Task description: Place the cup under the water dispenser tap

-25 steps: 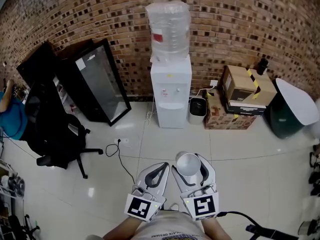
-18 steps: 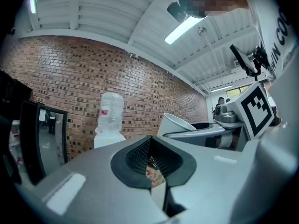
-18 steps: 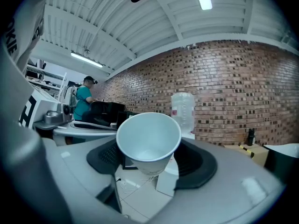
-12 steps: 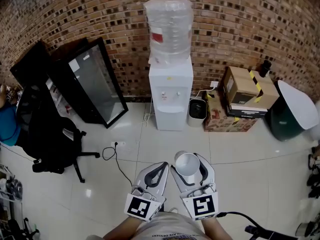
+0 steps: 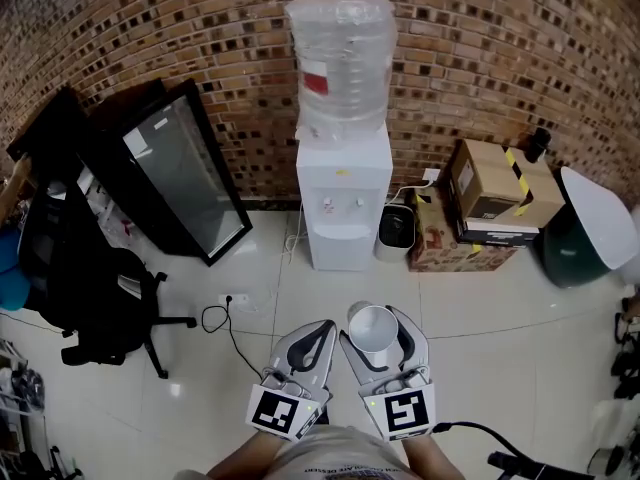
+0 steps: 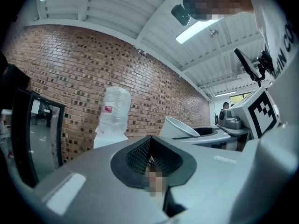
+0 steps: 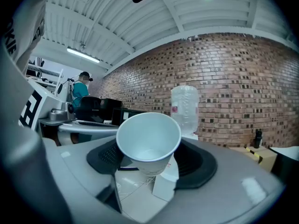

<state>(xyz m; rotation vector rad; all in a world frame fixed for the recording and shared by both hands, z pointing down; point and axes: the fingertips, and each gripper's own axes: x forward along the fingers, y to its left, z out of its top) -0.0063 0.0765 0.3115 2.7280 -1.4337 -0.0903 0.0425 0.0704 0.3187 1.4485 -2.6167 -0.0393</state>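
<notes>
The white paper cup (image 7: 148,141) sits upright, mouth up, clamped between the jaws of the right gripper (image 5: 374,326), probably kept level so it arrives ready for filling. The left gripper (image 6: 150,157) hangs just beside it, jaws pressed together on nothing, apparently spare. The water dispenser (image 5: 343,208) stands well ahead against the brick wall (image 5: 520,58), so the tap is not yet reached.

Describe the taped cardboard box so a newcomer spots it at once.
Find the white water dispenser standing against the brick wall. To its right in the head view, past a small white container, cartons are stacked. The box is the plain brown one on top, with black-and-yellow striped tape over its upper edge, unlike the printed carton beneath.
</notes>
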